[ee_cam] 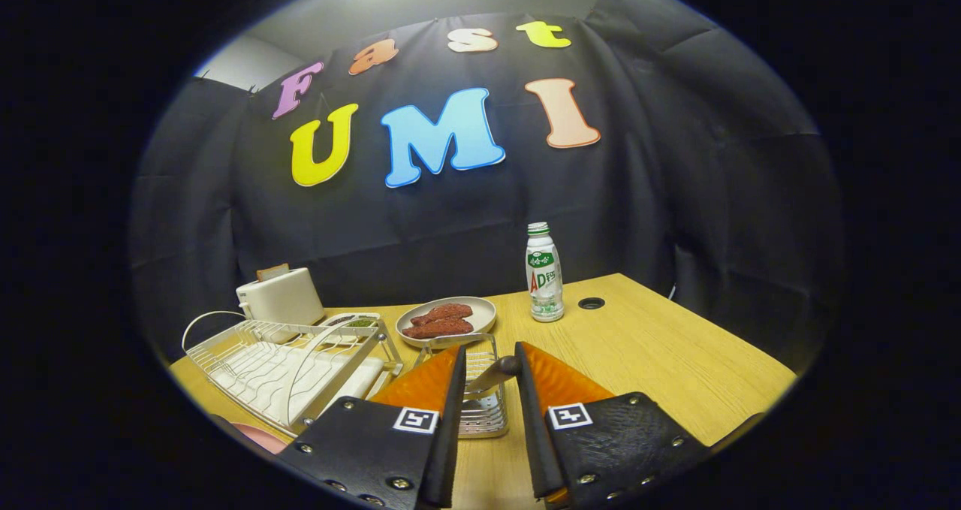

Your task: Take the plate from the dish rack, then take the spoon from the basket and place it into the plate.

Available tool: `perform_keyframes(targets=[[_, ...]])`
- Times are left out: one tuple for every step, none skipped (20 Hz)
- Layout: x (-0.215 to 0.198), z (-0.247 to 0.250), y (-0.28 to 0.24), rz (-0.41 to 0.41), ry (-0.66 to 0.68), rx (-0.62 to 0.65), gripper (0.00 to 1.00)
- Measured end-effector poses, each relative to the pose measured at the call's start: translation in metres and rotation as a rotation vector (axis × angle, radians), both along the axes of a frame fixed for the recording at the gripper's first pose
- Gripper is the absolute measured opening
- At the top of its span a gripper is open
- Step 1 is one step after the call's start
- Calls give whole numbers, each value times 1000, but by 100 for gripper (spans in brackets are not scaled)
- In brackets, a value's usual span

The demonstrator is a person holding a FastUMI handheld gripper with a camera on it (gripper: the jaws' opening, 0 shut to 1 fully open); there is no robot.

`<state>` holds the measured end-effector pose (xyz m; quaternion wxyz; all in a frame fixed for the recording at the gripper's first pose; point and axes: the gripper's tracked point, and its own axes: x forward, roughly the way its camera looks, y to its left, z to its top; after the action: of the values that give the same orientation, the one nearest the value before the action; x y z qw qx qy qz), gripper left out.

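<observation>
Tongs (489,375) spread, a shiny metal spoon (492,375) crossing the gap between the fingers, right above the wire basket (480,408). White dish rack (289,363) sits left. A pink plate (259,436) peeks beside the rack. Wooden surface (661,352) carries bottle (543,273), toaster (279,297), sausage dish (447,319).

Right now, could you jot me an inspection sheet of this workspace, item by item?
Surface: wooden table with a round grommet hole.
Job's things: white dish rack; wire basket between the tool's fingers; spoon sticking out of it; pink plate edge beside the rack.
Clutter: toaster; plate of sausages; drink bottle.
Tool: fingers open, either side of the spoon handle; pressing it, cannot tell.
Cables: nothing seen.
Surroundings: black cloth wall.
</observation>
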<state>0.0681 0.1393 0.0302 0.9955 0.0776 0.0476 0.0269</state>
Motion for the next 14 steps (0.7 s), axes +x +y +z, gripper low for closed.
perform_keyframes(targets=[[6,-2,-2,-10,1,0,39],[9,1,-2,-16,-9,11,34],[11,2,2,-10,-7,30,24],[7,4,2,-9,-11,46,24],[8,6,0,-27,-4,45,16],[10,7,1,-29,5,30,15],[11,6,3,-21,18,19,10],[13,11,8,-14,20,17,10],[15,17,10,-5,18,16,10],[15,22,10,0,17,11,10],[17,27,10,4,16,8,10],[17,32,11,9,15,9,10],[18,37,10,5,14,5,10],[19,44,8,4,10,-2,10]])
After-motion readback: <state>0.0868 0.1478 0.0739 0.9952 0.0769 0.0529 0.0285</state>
